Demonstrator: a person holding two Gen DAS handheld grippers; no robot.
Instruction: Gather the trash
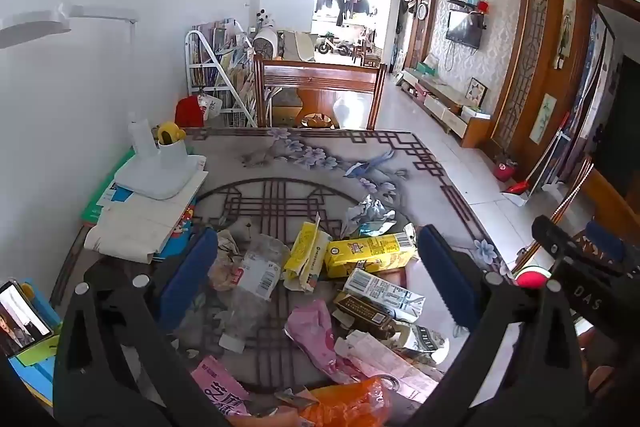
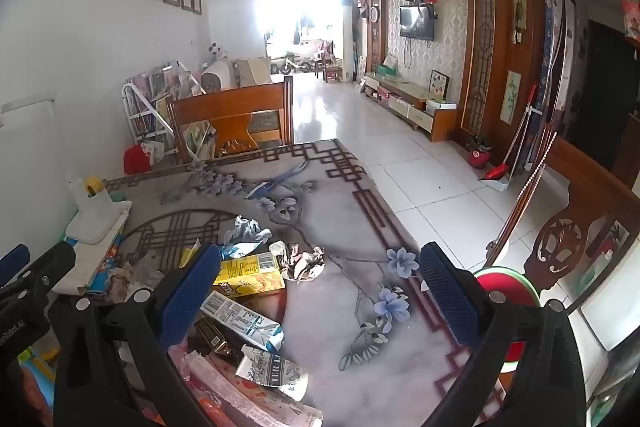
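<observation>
Both grippers hang over a patterned worktop (image 1: 320,163) strewn with trash.

Left gripper (image 1: 316,267): jaws spread wide, nothing between them. It hangs above the litter heap at the near edge of the worktop.

Right gripper (image 2: 320,283): jaws also spread, holding nothing. It sits toward the worktop's right edge, over bare patterned surface, with the litter under and beside its left finger.

Trash, all on the near half of the worktop:
- yellow carton (image 1: 370,253) lying flat, centre of the heap; seen also in the right wrist view (image 2: 250,273).
- yellow wrapper (image 1: 304,255) touching the carton's left end.
- white carton with barcode (image 1: 380,293) just in front of the yellow one, a brown box (image 1: 360,311) against it.
- clear plastic bottle (image 1: 256,275), crushed, to the left of the yellow wrapper.
- pink wrapper (image 1: 316,339) and orange bag (image 1: 348,403) at the near edge.
- crumpled blue-white wrapper (image 1: 370,213) beyond the yellow carton.
- crumpled tissue (image 2: 300,261) lying alone right of the carton.

Left edge of the worktop: stack of books (image 1: 140,223) with a white lamp base (image 1: 164,175) on top. A wooden chair (image 1: 320,91) stands at the far edge.
</observation>
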